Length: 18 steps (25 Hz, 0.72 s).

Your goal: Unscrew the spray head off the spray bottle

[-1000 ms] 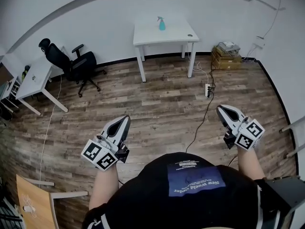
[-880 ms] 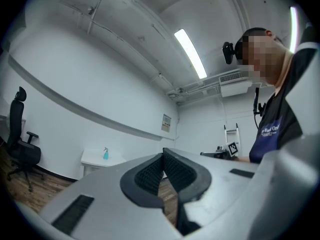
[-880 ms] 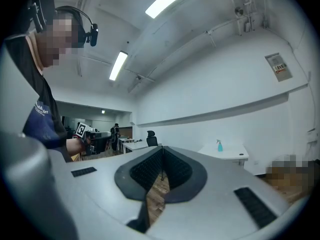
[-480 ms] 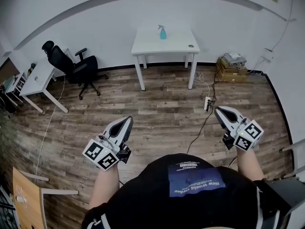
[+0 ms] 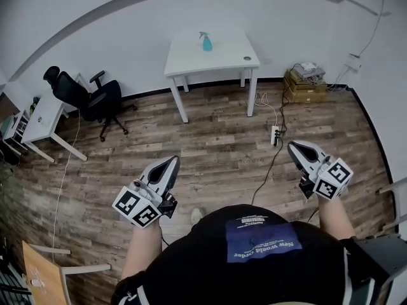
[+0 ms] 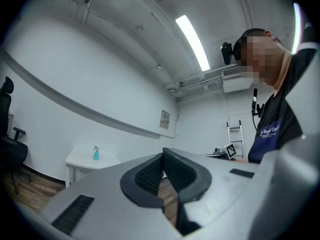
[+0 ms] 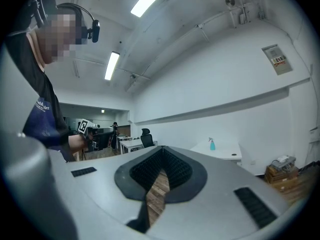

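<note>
Bright, even light from ceiling strip lamps [image 6: 192,41] fills the white room; shadows beneath the table [image 5: 222,53] are faint; fisheye lenses bow the walls [image 5: 127,24]; frame corners darken; close foreground soft.

Shirt patch [image 5: 264,239] print, wall sign [image 7: 276,60], both illegible

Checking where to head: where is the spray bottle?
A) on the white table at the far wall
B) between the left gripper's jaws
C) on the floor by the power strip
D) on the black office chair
A: the spray bottle stands upright on the white table against the far wall.
</note>
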Tool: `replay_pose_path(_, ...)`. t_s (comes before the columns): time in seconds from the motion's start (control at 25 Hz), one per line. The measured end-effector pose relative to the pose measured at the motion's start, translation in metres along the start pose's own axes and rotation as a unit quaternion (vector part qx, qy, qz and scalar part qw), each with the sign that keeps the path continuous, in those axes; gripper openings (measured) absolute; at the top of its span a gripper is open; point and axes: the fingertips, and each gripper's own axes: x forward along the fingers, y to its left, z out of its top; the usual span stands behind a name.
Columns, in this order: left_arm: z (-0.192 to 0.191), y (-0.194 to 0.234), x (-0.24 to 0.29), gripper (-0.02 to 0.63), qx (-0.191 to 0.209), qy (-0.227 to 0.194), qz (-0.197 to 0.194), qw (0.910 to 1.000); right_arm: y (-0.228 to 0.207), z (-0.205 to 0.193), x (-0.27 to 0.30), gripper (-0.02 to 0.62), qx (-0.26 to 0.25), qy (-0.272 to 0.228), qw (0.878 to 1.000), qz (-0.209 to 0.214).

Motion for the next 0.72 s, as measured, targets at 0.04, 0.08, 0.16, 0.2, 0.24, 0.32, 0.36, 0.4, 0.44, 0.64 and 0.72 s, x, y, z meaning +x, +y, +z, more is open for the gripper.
replay_pose_path(0.04,0.001,0.009,0.002,-0.002,-0.001,0.0,-0.006,1.0,-0.001,0.001,0.008,-0.006,-0.001,0.002,1.0,-0.004)
replay_pose_path(0.08,0.003,0.02,0.004,-0.002,-0.002,0.0,-0.011,0.9999,-0.001,0.003,0.018,-0.006,-0.004,0.003,1.0,-0.008)
replay_pose_path(0.16,0.008,0.046,0.004,-0.002,-0.004,-0.003,-0.021,0.9998,0.002,0.009,0.039,-0.006,-0.016,0.004,1.0,-0.015)
replay_pose_path(0.2,0.011,0.06,0.003,-0.002,-0.005,-0.005,-0.024,0.9997,0.004,0.013,0.05,-0.006,-0.022,0.002,1.0,-0.02)
replay_pose_path(0.24,0.015,0.075,0.001,-0.002,-0.006,-0.007,-0.026,0.9996,0.005,0.016,0.06,-0.006,-0.026,0.0,0.999,-0.025)
replay_pose_path(0.32,0.023,0.103,-0.001,-0.002,-0.006,-0.008,-0.032,0.9994,0.008,0.02,0.083,-0.005,-0.025,-0.006,0.999,-0.035)
replay_pose_path(0.36,0.029,0.116,-0.002,-0.002,-0.003,-0.008,-0.036,0.9993,0.009,0.022,0.096,-0.006,-0.024,-0.008,0.999,-0.038)
replay_pose_path(0.4,0.034,0.13,-0.004,-0.002,0.001,-0.008,-0.039,0.9992,0.011,0.024,0.109,-0.006,-0.023,-0.01,0.999,-0.04)
replay_pose_path(0.44,0.04,0.145,-0.007,-0.002,0.005,-0.007,-0.042,0.9991,0.014,0.027,0.123,-0.006,-0.023,-0.014,0.999,-0.043)
replay_pose_path(0.64,0.058,0.223,-0.028,-0.002,0.006,-0.007,-0.037,0.9993,0.027,0.032,0.198,-0.005,-0.009,-0.027,0.999,-0.046)
replay_pose_path(0.72,0.061,0.249,-0.036,-0.002,0.006,-0.005,-0.034,0.9994,0.032,0.028,0.225,-0.006,-0.006,-0.022,0.999,-0.044)
